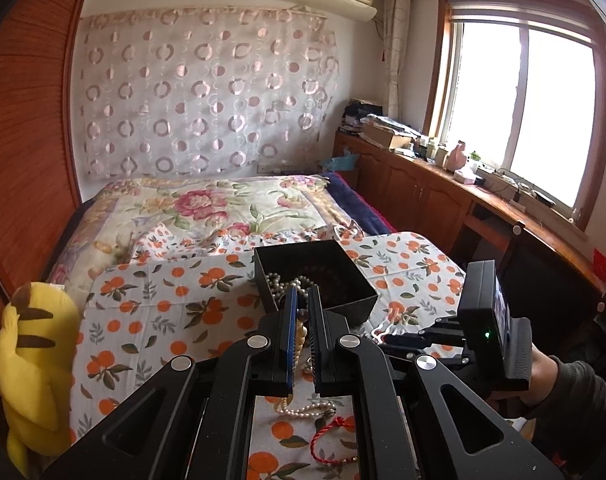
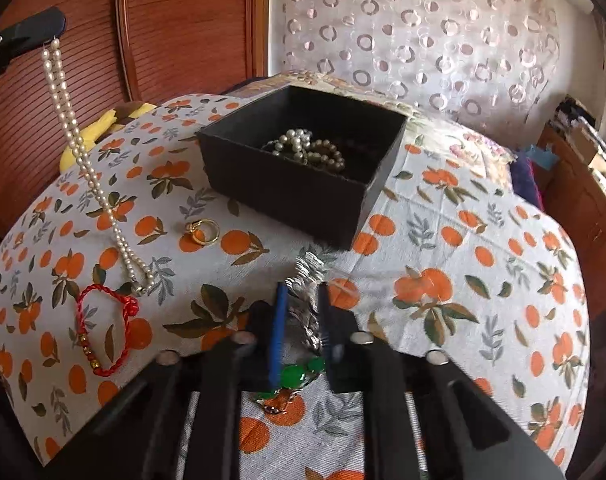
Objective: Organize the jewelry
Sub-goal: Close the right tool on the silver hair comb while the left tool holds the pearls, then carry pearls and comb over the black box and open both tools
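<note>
L gripper (image 1: 301, 312) pinching pearl necklace (image 2: 83, 160), ring (image 2: 203, 231) R-view only

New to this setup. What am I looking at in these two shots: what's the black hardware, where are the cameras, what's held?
No robot arm here: a person holds a two-finger gripper in each hand, and each carries a fisheye camera looking along its fingers.

The left wrist view shows the left gripper shut on a pearl necklace. The right wrist view shows that strand hanging down, its lower end resting on the orange-print cloth covering the bed.

The right gripper straddles a silver chain; I cannot tell whether it grips it. A green stone piece lies under it.

Also on the cloth: a black box already holding beads, a gold ring, and a red cord bracelet.
</note>
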### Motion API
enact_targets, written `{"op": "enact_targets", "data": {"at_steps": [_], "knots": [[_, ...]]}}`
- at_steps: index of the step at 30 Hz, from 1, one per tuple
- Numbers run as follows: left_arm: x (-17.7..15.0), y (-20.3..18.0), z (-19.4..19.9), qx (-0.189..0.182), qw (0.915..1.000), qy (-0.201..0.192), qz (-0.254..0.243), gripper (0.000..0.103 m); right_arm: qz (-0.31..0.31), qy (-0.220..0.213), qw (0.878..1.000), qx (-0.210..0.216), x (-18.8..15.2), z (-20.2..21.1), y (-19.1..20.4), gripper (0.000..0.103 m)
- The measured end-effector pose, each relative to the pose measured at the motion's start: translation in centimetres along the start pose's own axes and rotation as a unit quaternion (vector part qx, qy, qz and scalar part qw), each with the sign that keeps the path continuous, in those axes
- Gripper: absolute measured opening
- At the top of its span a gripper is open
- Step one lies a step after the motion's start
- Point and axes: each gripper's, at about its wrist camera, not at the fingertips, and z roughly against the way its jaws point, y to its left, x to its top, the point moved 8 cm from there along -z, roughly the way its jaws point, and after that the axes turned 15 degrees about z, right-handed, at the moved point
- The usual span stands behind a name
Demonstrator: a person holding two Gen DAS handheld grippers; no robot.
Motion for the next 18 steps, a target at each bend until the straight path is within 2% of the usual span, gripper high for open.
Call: {"op": "enact_targets", "data": {"at_steps": [2,3,13,18], "knots": [[0.0,-0.1,0.0,-0.001,1.0000,0.001,0.000,0.005,0.007,-0.001,1.000,-0.004,0.0,0.2,0.0,0.010],[0.0,-0.1,0.0,-0.001,1.0000,0.001,0.000,0.005,0.011,-0.001,1.000,-0.005,0.1,0.3,0.0,0.004],[0.1,-0.8,0.0,-0.004,1.0000,-0.003,-0.004,0.005,0.022,-0.012,1.000,-0.019,0.8,1.9,-0.8,0.003],[1.6,-1.8,0.1,-0.009,0.9999,-0.010,-0.009,0.005,0.027,-0.026,0.999,-0.025,1.6,3.4,-1.0,0.003]]}}
